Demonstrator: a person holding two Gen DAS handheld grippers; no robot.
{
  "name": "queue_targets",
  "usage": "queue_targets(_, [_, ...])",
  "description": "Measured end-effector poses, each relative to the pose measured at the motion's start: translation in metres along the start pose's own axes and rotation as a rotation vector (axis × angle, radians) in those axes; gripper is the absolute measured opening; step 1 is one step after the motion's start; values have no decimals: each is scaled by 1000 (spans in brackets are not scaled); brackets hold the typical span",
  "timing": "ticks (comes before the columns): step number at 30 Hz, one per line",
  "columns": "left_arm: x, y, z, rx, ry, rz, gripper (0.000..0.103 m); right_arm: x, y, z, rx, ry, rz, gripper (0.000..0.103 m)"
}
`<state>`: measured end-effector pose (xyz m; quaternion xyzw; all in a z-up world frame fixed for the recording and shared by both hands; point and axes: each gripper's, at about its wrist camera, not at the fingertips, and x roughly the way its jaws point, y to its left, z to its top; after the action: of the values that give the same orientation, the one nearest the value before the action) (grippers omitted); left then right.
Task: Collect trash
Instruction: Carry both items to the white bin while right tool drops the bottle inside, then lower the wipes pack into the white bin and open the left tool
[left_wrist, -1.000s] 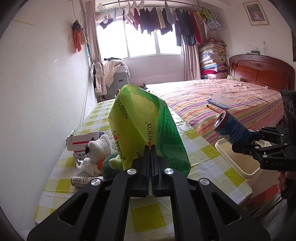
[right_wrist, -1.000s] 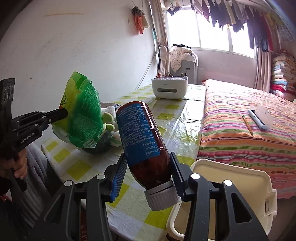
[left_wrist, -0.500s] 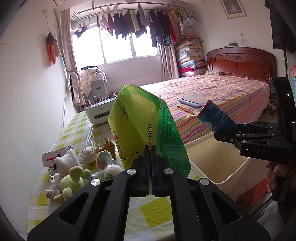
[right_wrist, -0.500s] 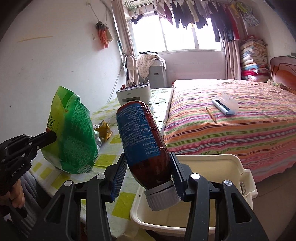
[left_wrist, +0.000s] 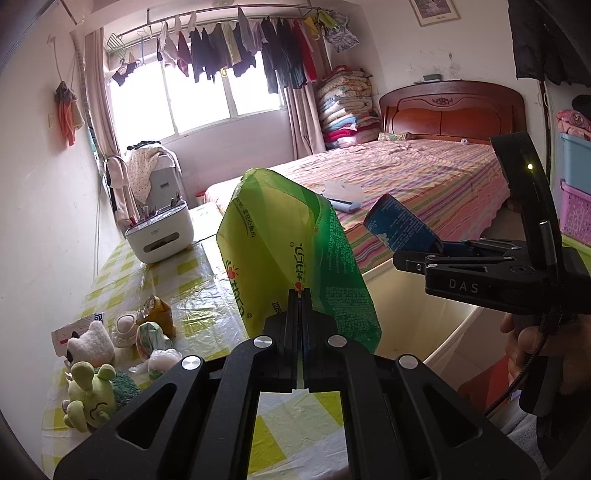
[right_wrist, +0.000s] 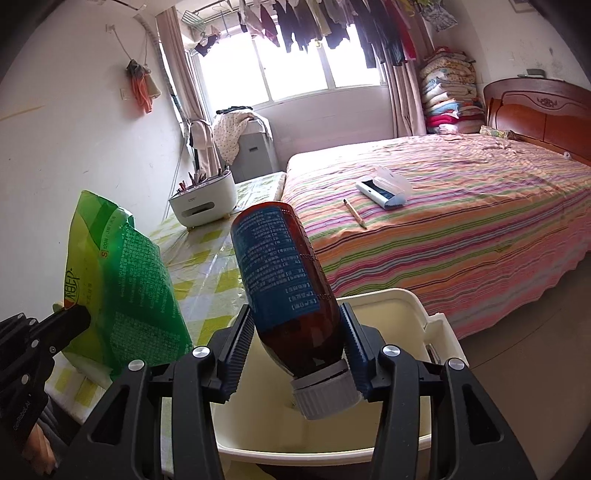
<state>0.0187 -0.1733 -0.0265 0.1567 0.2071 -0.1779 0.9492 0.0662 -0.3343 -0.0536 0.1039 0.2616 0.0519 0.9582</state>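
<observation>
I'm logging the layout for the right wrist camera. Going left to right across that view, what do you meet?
Left gripper → green bag → white organizer → bottle → pencil → lint roller → headboard.

One green bag, one bottle, one bin (cream), two plush toys.

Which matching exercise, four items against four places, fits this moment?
Items:
1. green plastic snack bag
2. brown bottle with blue label
3. yellow pencil
4. green plush toy

Places:
A. on the striped bed
B. in the right gripper
C. on the checked table
D. in the left gripper

Pairs: 1-D, 2-B, 3-A, 4-C
</observation>
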Motion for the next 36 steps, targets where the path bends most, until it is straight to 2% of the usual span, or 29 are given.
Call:
queue_targets(2, [5, -1, 3, 0, 6, -11, 1, 0, -5, 2, 27, -6, -2, 48])
queue_targets(3, [7, -2, 5, 0, 11, -17, 1, 0, -7, 3, 41, -13, -6, 53])
queue_targets(4, [9, -3, 6, 0, 15, -22, 1, -1, -9, 3, 55, -23, -16, 64])
queue_targets(6, [13, -5, 7, 3, 21, -33, 1, -5, -14, 5, 88, -48, -18, 75])
queue_targets(11, [29, -8, 13, 3, 56, -57, 1, -13, -31, 9, 191, -101, -40, 75])
queue_targets(22, [69, -28, 25, 18, 147, -136, 2, -47, -40, 12, 233, -289, -133, 75])
queue_targets(30, [96, -36, 33, 11, 223, -162, 6, -54, -47, 15, 285, -335, -130, 75])
queue_targets(32, [99, -33, 34, 1, 229, -156, 28, -52, -46, 16, 289, -333, -128, 75])
queue_targets(33, [98, -32, 35, -4, 218, -146, 61, -51, -46, 17, 288, -331, -123, 75])
queue_targets(34, [94, -29, 36, -13, 194, -130, 74, -51, -45, 17, 288, -330, -117, 75])
queue_targets(36, [83, -21, 41, -11, 148, -107, 74, -50, -44, 17, 290, -331, -105, 75])
